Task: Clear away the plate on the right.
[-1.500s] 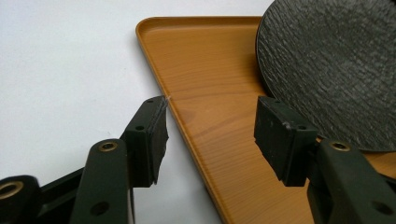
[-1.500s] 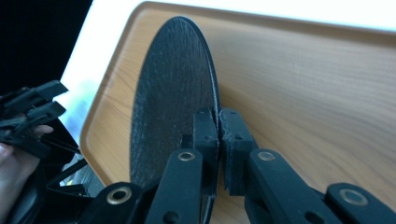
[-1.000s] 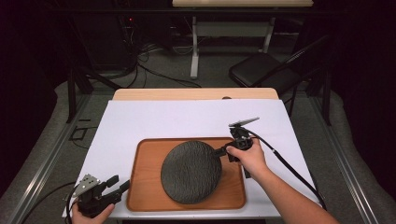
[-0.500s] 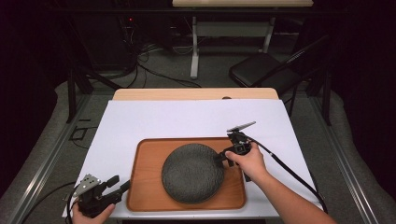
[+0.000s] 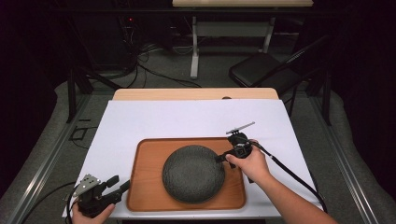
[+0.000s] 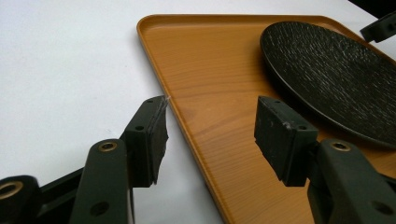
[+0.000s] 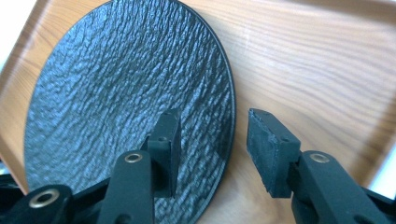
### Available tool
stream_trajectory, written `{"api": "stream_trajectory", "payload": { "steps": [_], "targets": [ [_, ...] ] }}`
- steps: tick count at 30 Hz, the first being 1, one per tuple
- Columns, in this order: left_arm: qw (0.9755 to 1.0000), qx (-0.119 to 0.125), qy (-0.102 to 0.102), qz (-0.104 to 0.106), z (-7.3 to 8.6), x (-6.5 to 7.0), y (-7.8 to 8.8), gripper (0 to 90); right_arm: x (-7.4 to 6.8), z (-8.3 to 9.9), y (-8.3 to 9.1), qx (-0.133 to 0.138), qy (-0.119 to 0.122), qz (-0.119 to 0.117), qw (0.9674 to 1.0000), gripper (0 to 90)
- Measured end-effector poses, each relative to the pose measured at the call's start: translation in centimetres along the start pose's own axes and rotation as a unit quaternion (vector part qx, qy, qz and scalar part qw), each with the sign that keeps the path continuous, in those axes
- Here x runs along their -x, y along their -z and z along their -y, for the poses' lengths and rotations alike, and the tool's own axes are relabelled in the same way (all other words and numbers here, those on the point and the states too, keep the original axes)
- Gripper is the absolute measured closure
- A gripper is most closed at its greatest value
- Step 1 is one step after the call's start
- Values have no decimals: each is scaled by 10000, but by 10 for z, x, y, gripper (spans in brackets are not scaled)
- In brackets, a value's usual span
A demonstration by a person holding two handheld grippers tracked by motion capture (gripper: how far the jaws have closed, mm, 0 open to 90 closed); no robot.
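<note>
A dark, rough-textured round plate [image 5: 191,175] [image 7: 116,93] lies flat on a wooden tray [image 5: 147,177] [image 7: 303,70]. My right gripper [image 5: 220,157] [image 7: 215,123] is at the plate's right rim, which sits between its jaws. The jaws have just been opening, and the pads [image 7: 273,144] stand clear of the rim. My left gripper [image 5: 119,183] [image 6: 212,116] rests at the table's front left, open. Its jaws straddle the tray's left rim [image 6: 187,121] without touching it. The plate [image 6: 336,79] lies beyond them.
The tray sits on a white sheet [image 5: 196,119] that covers the table, with bare sheet to the left and behind. The right gripper's cable [image 5: 289,172] trails off the table's right front. A black chair [image 5: 266,70] stands beyond the table.
The plate, tilted up on its right side a second ago, now lies flat on the tray. The right gripper's jaws have opened off its rim. The left gripper has not moved.
</note>
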State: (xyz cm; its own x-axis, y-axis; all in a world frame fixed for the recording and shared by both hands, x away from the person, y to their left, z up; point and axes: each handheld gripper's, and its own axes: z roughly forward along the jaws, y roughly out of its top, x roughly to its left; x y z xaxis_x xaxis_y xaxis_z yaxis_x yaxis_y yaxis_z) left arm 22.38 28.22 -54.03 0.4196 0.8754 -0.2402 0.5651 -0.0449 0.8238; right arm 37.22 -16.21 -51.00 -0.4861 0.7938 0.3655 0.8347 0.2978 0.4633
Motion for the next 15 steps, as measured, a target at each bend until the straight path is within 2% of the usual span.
{"api": "stream_trajectory", "payload": {
  "steps": [6,9,10,15],
  "targets": [
    [10000,0,7,-6,0,0,0,439,-9,10,22,321,502,339,9976,516],
    [10000,6,5,-12,0,0,0,439,-12,14,29,406,608,361,9967,514],
    [10000,6,-7,-15,0,0,0,439,-14,19,38,541,717,461,9949,513],
    [10000,2,-7,-16,0,0,0,439,-10,30,59,706,783,539,9930,510]
  ]
}}
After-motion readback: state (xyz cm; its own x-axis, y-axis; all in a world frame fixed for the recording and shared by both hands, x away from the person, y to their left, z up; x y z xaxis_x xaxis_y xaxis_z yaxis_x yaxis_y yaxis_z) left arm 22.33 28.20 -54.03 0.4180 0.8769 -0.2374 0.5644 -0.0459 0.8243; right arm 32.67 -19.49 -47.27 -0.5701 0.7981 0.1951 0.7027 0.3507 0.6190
